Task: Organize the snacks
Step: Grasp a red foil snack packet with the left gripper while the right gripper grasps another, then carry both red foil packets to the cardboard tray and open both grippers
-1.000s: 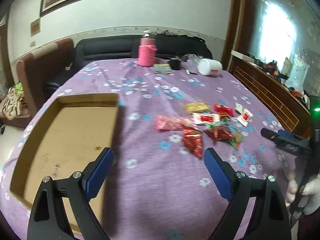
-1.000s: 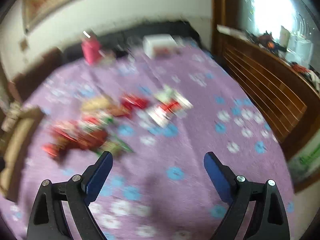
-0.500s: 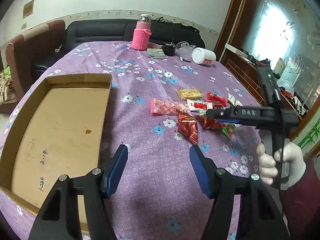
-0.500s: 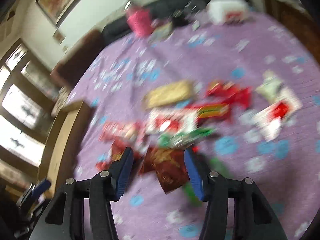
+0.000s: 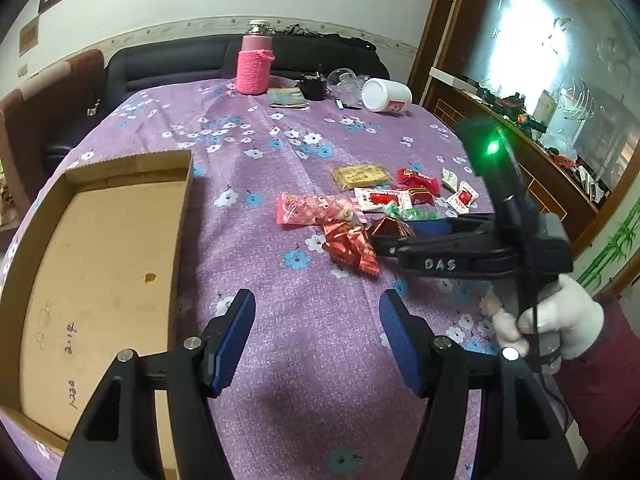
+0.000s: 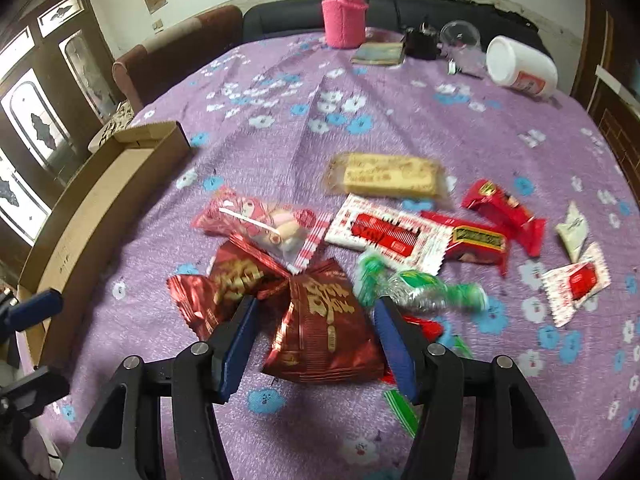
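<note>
1. Snacks first: your scattered pile sits on the purple flowered tabletop (image 6: 304, 92), to the right of the cardboard box (image 5: 100, 272).
2. Front and centre in your right wrist view is the dark red foil packet (image 6: 324, 328), lying right between the blue pads of your right hand-held gripper (image 6: 316, 340).
3. Your right hand-held gripper's jaws are apart, one on either side of that packet; whether the pads touch it, you cannot tell from here.
4. Just left of it lies a second dark red foil packet (image 6: 224, 284), and behind them the pink marshmallow bag (image 6: 260, 220).
5. To the right, a green-wrapped candy (image 6: 416, 288) lies beside the white-and-red packet (image 6: 384, 232), with the yellow biscuit pack (image 6: 384, 176) farther back and two red wrappers (image 6: 504, 212) alongside.
6. Your left hand-held gripper (image 5: 316, 336) hovers above bare cloth, jaws wide apart, holding nothing.
7. From the left wrist view, your gloved right hand (image 5: 560, 328) grips the other tool's handle, its tip down at the pile.
8. Box interior shows only bare cardboard.
9. Far edge of the tabletop: a pink-sleeved flask (image 5: 255, 64) stands upright, a white jar (image 5: 386, 96) lies on its side.
</note>
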A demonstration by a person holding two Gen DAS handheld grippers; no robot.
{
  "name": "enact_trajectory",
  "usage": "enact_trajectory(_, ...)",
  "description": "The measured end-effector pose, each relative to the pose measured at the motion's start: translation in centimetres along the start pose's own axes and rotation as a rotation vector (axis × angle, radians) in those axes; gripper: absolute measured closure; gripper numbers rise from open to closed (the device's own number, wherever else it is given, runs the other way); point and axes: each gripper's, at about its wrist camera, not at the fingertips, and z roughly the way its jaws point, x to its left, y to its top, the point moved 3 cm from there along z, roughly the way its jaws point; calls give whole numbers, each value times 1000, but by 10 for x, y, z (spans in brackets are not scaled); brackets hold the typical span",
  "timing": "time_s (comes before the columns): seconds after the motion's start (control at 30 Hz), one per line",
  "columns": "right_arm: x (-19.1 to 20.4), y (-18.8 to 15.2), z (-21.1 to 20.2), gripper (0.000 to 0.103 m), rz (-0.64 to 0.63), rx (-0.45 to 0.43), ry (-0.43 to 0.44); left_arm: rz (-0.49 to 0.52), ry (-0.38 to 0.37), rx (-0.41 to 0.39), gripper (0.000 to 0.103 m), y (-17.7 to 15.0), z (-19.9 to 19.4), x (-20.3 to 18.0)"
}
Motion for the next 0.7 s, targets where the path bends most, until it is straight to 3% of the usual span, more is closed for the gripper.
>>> enact_trajectory(0.03, -1, 1, 0, 50, 13, -5, 18, 1, 0, 1, 39, 1, 1, 0)
enact_trajectory(0.17, -3, 1, -3, 50, 66, -24, 85, -3, -4, 12, 39, 6, 9, -3)
enact_trajectory(0.4, -19, -5, -35, 51, 137, -105, 92, 24, -26, 26, 39, 22, 28, -21)
enact_trajectory(0.53, -30, -13, -58, 51, 175, -148, 87, 34, -55, 61, 39, 33, 56, -35)
enact_trajectory(0.7, -41, -27, -76, 51, 217, -159, 99, 50, -10, 118, 40, 39, 101, -43)
